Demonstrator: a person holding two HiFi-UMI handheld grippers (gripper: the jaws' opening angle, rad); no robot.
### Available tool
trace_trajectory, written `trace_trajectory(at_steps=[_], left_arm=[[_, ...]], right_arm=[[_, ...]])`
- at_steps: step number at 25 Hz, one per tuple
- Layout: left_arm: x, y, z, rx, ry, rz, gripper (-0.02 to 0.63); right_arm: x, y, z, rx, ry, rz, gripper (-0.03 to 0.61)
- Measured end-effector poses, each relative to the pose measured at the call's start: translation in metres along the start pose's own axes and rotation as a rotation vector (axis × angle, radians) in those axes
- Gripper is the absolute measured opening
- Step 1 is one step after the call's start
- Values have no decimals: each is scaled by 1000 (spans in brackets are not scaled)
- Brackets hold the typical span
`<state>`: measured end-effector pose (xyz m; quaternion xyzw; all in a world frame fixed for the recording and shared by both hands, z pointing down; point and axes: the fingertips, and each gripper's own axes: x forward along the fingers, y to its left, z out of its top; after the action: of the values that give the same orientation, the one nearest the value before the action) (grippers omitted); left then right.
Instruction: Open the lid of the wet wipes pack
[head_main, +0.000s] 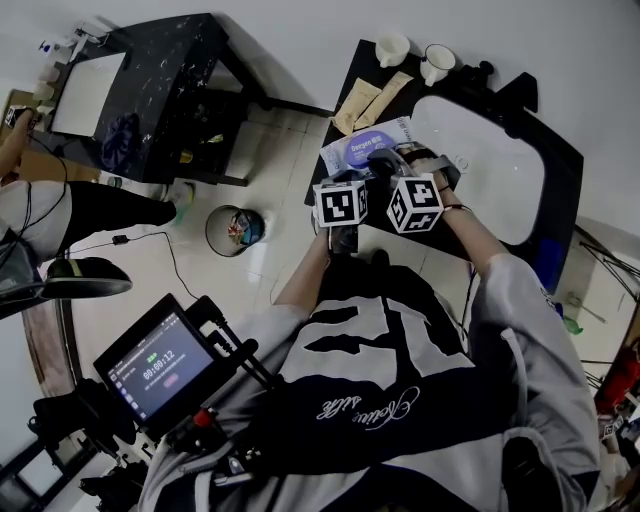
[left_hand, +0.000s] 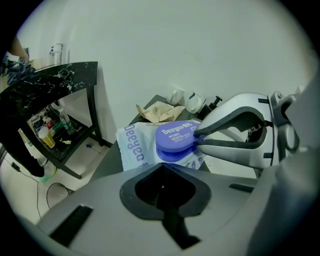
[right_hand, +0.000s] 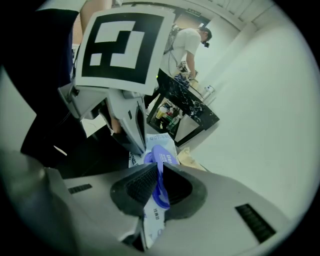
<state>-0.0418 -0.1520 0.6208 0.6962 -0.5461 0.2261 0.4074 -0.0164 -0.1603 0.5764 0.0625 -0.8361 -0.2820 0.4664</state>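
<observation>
The wet wipes pack (head_main: 352, 150) is pale blue with a round purple lid (left_hand: 175, 137), and it is held up over the black table (head_main: 345, 95). My left gripper (left_hand: 161, 166) is shut on the pack's near edge, with the pack spreading beyond its tips. My right gripper (right_hand: 159, 167) is shut on the rim of the purple lid (right_hand: 161, 170), which stands edge-on between its ribbed pads. In the left gripper view the right gripper (left_hand: 196, 137) pinches the lid's right side. The head view shows both marker cubes close together just below the pack.
A white basin (head_main: 490, 170) lies on the black table, with two cups (head_main: 392, 47) and brown packets (head_main: 365, 100) behind the pack. On the floor stands a round bin (head_main: 235, 230). A black marble side table (head_main: 150, 90) stands at the left, near another person (head_main: 20, 200).
</observation>
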Motion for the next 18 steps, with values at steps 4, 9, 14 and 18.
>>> trace_trajectory(at_steps=[4, 9, 14, 18], left_arm=[[0, 1, -3, -6, 6, 5, -2], [0, 2, -2, -4, 4, 1, -2], [0, 1, -2, -6, 4, 1, -2], [2, -1, -2, -12, 5, -7, -2]], right_arm=[[-4, -6, 4, -50, -22, -16, 34], [-8, -40, 16, 12, -62, -115, 32], [4, -81, 17, 91, -46, -163, 20], [28, -101, 13, 130, -16, -161, 0]])
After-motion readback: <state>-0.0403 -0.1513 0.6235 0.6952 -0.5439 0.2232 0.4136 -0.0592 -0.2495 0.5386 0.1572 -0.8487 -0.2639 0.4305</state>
